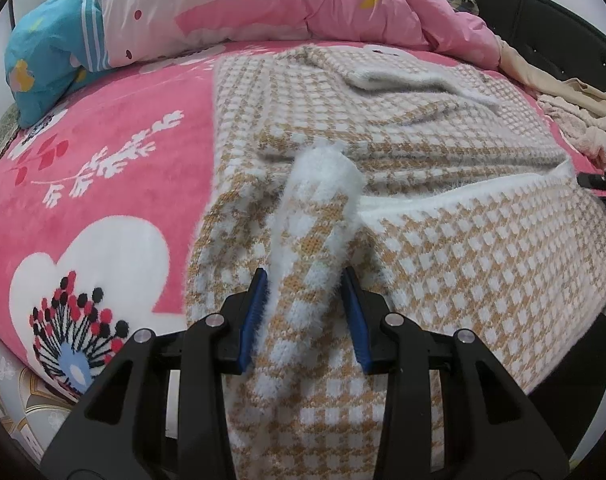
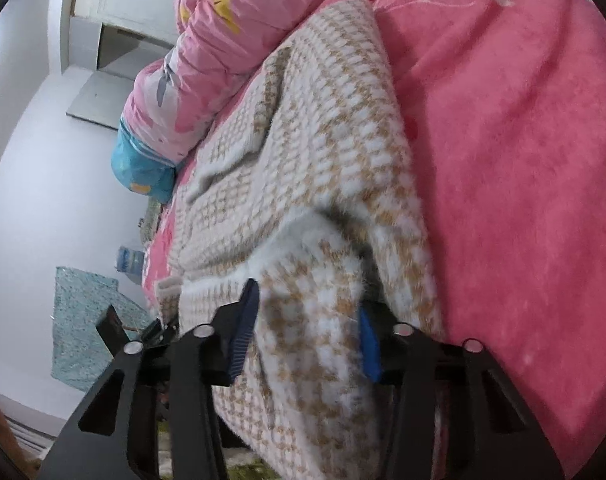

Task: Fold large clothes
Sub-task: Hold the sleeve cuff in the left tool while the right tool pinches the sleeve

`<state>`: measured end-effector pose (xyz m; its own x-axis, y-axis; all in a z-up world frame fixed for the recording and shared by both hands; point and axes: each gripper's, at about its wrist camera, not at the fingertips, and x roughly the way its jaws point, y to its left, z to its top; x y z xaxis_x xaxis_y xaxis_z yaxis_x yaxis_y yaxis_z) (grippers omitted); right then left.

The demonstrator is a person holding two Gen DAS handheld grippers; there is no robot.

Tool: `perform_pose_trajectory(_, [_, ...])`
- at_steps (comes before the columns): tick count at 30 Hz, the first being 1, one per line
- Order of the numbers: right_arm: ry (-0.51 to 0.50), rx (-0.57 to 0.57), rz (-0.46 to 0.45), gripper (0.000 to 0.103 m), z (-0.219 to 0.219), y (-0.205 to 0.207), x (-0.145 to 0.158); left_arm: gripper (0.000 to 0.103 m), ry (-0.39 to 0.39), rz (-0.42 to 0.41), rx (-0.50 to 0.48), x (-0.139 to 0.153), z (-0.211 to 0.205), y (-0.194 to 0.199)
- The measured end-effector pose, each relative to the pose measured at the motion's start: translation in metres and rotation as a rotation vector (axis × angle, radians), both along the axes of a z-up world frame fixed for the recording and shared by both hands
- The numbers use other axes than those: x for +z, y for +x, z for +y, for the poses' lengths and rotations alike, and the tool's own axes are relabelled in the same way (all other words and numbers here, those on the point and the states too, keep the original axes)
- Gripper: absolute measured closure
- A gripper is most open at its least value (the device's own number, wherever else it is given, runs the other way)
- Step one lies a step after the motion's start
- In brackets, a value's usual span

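1 fuzzy knit sweater [image 1: 443,240], tan/white check w/ white trim, lies partly folded on a bed w/ pink plush blanket [image 1: 103,168]. Left gripper [image 1: 306,276]: jaws partly open, pads pinching a raised sweater fold. Right gripper [image 2: 309,300]: partly open, sweater edge between pads; pad contact can't be confirmed. 1 quilt [image 1: 243,4], pink/blue, bunched behind.

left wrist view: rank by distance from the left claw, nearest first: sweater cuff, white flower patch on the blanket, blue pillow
1. Sweater cuff: straight ahead of the left claw, on the sleeve running between its fingers.
2. White flower patch: left, on the pink blanket.
3. Blue pillow: far left, at the bed's far side.
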<state>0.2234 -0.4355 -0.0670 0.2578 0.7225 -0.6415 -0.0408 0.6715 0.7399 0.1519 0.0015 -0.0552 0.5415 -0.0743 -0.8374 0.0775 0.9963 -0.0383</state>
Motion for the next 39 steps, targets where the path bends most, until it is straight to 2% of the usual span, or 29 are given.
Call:
perform_pose_trajectory(7, [-0.118,0.075,-0.065,0.066,0.011,-0.023,0.023,0.066,0.016,0.015,0.002,0.000,-0.001,0.003])
perform_pose_trajectory(17, [-0.274,0.081,-0.095,0.066,0.039,-0.012,0.020,0.066,0.020,0.019,0.006,0.001,-0.004,0.004])
perform_pose_trajectory(29, [-0.643,0.165,-0.242,0.070,0.091,-0.032,0.038,0.066,0.020,0.020,0.004,0.001,-0.003,0.004])
perform_pose_trajectory(34, [-0.720,0.181,-0.263,0.070,0.102,-0.033,0.037,0.066,0.019,0.020,0.005,0.001,-0.003,0.004])
perform_pose_trajectory(39, [-0.742,0.180,-0.271,0.071,0.099,-0.036,0.037,0.066,0.020,0.020,0.004,0.001,-0.003,0.004])
